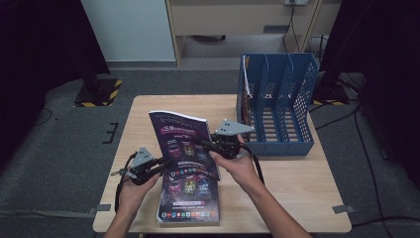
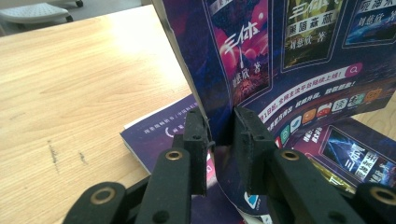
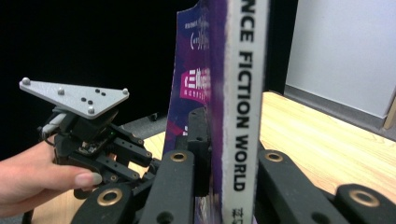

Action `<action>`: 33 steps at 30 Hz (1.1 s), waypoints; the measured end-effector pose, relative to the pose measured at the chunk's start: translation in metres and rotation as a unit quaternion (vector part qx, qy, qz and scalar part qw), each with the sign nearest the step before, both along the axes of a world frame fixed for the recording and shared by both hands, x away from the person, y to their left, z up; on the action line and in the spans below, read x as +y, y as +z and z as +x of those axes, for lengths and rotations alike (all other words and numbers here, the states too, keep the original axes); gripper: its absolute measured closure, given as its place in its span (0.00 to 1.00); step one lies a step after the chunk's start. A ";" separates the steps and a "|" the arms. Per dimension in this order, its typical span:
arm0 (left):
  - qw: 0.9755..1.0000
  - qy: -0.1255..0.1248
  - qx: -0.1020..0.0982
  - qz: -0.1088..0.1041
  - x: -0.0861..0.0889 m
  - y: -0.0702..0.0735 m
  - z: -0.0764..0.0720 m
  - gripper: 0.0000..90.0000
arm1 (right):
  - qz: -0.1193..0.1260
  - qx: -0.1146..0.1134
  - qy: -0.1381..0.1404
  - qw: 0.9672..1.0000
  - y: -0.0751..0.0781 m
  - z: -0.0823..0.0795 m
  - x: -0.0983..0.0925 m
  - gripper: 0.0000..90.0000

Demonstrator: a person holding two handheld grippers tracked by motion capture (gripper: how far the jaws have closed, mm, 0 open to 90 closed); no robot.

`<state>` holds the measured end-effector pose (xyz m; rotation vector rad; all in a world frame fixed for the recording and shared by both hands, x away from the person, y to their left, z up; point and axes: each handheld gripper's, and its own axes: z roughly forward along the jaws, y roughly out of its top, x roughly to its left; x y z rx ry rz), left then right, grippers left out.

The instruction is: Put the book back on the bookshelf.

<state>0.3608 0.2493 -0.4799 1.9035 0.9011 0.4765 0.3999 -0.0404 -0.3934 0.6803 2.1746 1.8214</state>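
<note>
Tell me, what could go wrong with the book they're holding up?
The left gripper pinches only the thin, bent cover of the raised book, so the cover might crease or tear. The right gripper clamps just the spine edge, so the book could slip and drop onto the second book lying flat below. Swinging it toward the blue rack could knock the rack's dividers.

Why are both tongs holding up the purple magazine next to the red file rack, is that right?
Almost. Both tongs, left and right, do grip the raised purple magazine, but the file rack beside it is blue, not red. The high view shows it.
</note>
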 end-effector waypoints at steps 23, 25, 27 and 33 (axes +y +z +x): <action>1.000 -0.009 -0.017 0.006 0.000 0.003 -0.002 0.84 | 0.009 -0.010 0.025 1.000 0.019 0.007 0.004 0.80; 1.000 -0.009 -0.017 0.006 0.000 0.003 -0.002 0.84 | 0.006 -0.013 0.028 0.999 0.020 0.008 0.005 0.80; 1.000 -0.009 -0.018 0.008 0.000 0.003 -0.002 0.84 | 0.008 -0.017 0.031 0.999 0.021 0.009 0.005 0.79; 1.000 -0.011 -0.021 0.009 -0.001 0.003 -0.002 0.84 | 0.005 -0.031 0.037 0.999 0.021 0.012 0.005 0.78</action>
